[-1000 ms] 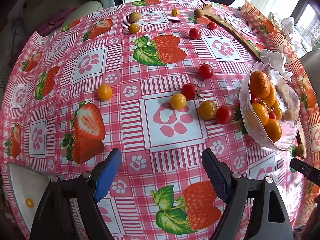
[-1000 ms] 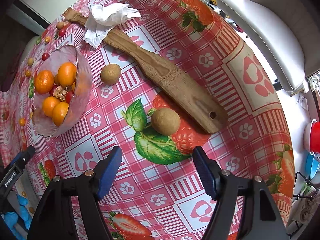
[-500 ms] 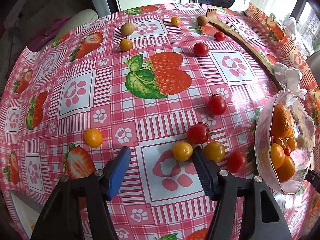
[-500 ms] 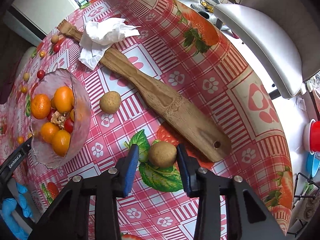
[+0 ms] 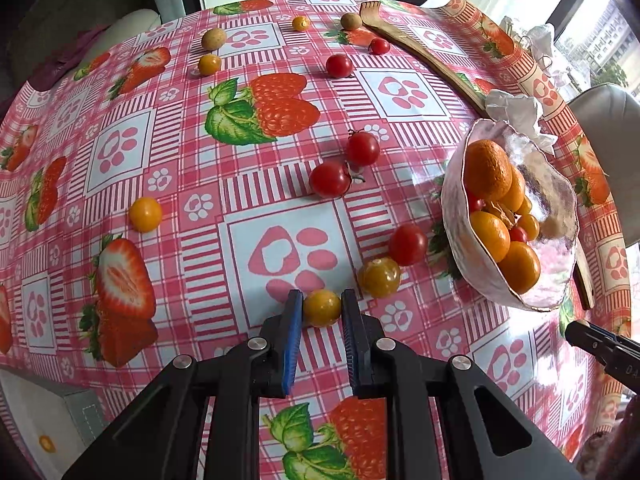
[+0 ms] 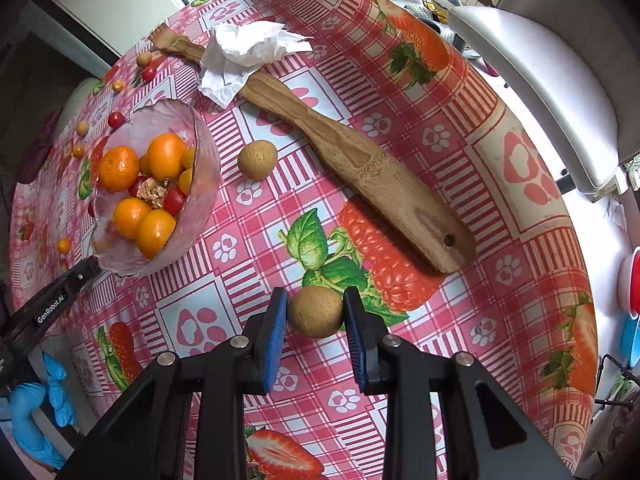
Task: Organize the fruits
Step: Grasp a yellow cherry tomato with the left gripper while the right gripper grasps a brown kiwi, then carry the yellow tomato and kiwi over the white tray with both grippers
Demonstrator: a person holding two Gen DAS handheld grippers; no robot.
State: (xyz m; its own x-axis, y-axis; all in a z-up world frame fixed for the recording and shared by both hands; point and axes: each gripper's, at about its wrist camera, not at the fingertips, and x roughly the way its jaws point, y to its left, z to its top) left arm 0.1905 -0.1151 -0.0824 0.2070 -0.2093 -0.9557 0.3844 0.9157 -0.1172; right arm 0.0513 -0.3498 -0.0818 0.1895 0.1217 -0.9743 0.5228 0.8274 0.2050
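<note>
My left gripper (image 5: 321,307) is shut on a small yellow tomato (image 5: 321,307) resting on the strawberry tablecloth. My right gripper (image 6: 316,312) is shut on a brown longan (image 6: 316,311), also on the cloth. A glass bowl (image 5: 554,216) holding oranges and small tomatoes sits right of the left gripper; it also shows in the right wrist view (image 6: 202,184) at the left. Loose red tomatoes (image 5: 330,179) and yellow tomatoes (image 5: 379,277) lie scattered on the table. A second longan (image 6: 257,154) lies beside the bowl.
A long wooden scoop (image 6: 360,168) lies diagonally across the table with a crumpled white tissue (image 6: 244,60) on its far end. A grey chair (image 6: 552,88) stands past the table's right edge. More fruits (image 5: 213,38) lie at the far side.
Both grippers moved forward and closed: the left onto the yellow tomato, the right onto the brown longan. Both were wide open a second ago.
</note>
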